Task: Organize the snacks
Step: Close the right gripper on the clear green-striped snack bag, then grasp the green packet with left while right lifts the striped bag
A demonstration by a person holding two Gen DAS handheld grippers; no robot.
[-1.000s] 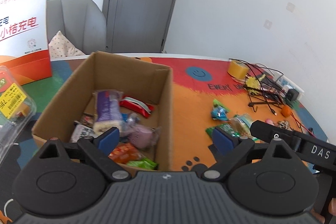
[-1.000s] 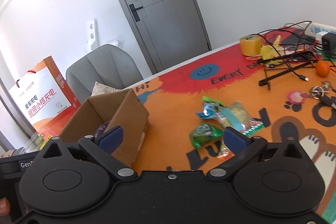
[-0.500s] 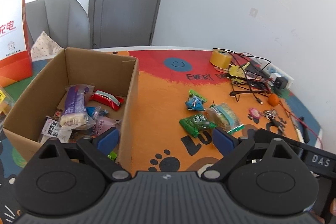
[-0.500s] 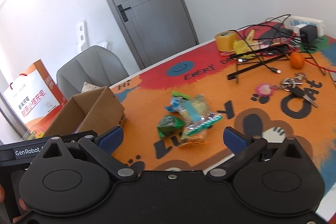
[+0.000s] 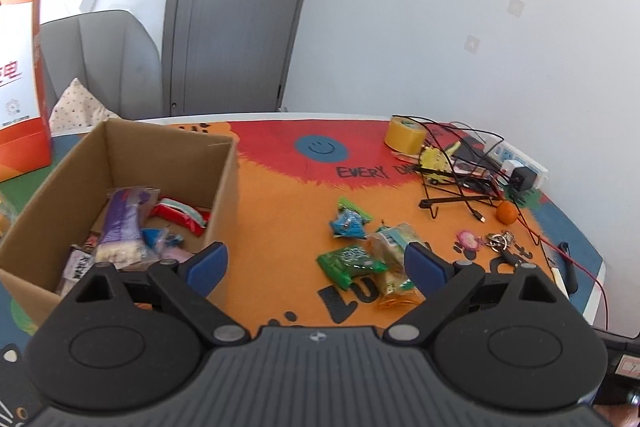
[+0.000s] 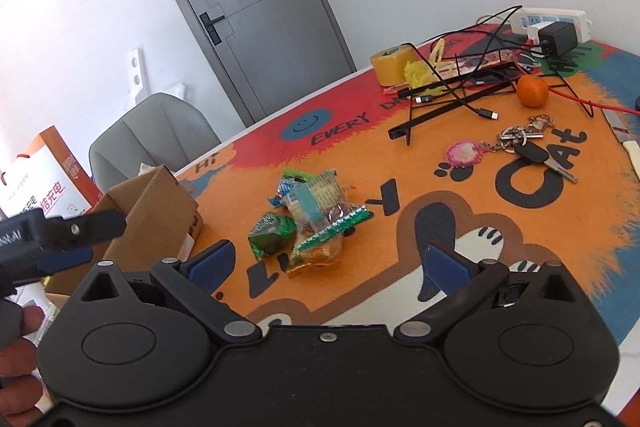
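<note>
Crinkly plastic snack packets (image 6: 310,217) lie heaped on the orange printed mat (image 6: 400,163), beside the open brown cardboard box (image 5: 120,163). Left gripper (image 5: 316,263) and right gripper (image 6: 328,263) hover spread, empty. Overlapping wrappers could snag, dragging neighbours along

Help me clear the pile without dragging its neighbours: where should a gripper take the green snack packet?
Probably from above, pinching the green snack packet across its puffed middle. It lies at the pile's left edge, its left side free, its right side against the clear cracker packet.
</note>
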